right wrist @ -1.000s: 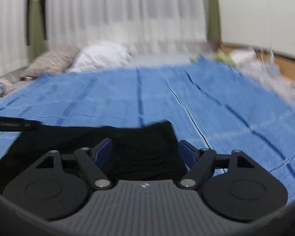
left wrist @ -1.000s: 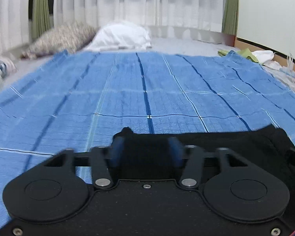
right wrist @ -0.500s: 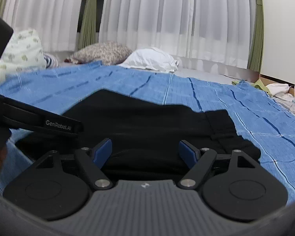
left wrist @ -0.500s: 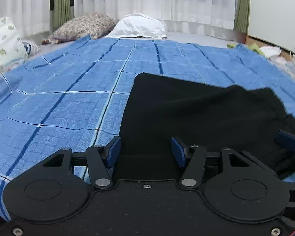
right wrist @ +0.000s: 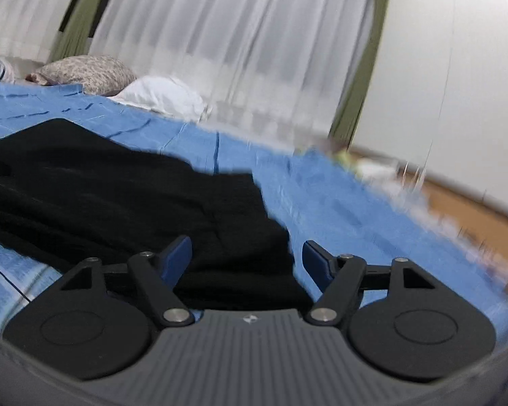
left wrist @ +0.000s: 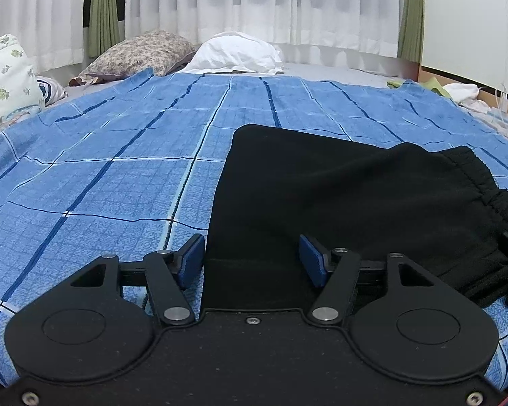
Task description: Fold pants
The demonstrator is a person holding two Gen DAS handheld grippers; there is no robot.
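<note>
The black pants (left wrist: 338, 196) lie folded on a blue checked bedspread (left wrist: 101, 176), elastic waistband toward the right. My left gripper (left wrist: 252, 260) is open, its blue pads (left wrist: 191, 260) straddling the near left edge of the pants, holding nothing. In the right wrist view, which is blurred by motion, the pants (right wrist: 135, 196) lie left and ahead. My right gripper (right wrist: 247, 260) is open over their near right corner, empty.
A floral pillow (left wrist: 142, 50) and a white pillow (left wrist: 237, 54) lie at the bed's far end below white curtains. A patterned cushion (left wrist: 3, 74) sits far left. Loose clothes (left wrist: 460, 91) lie at the right by a wooden floor (right wrist: 474, 209).
Both grippers have pulled back from the pants, which now lie spread in front. The right gripper has swung to the right and tilted. Both stayed open.
</note>
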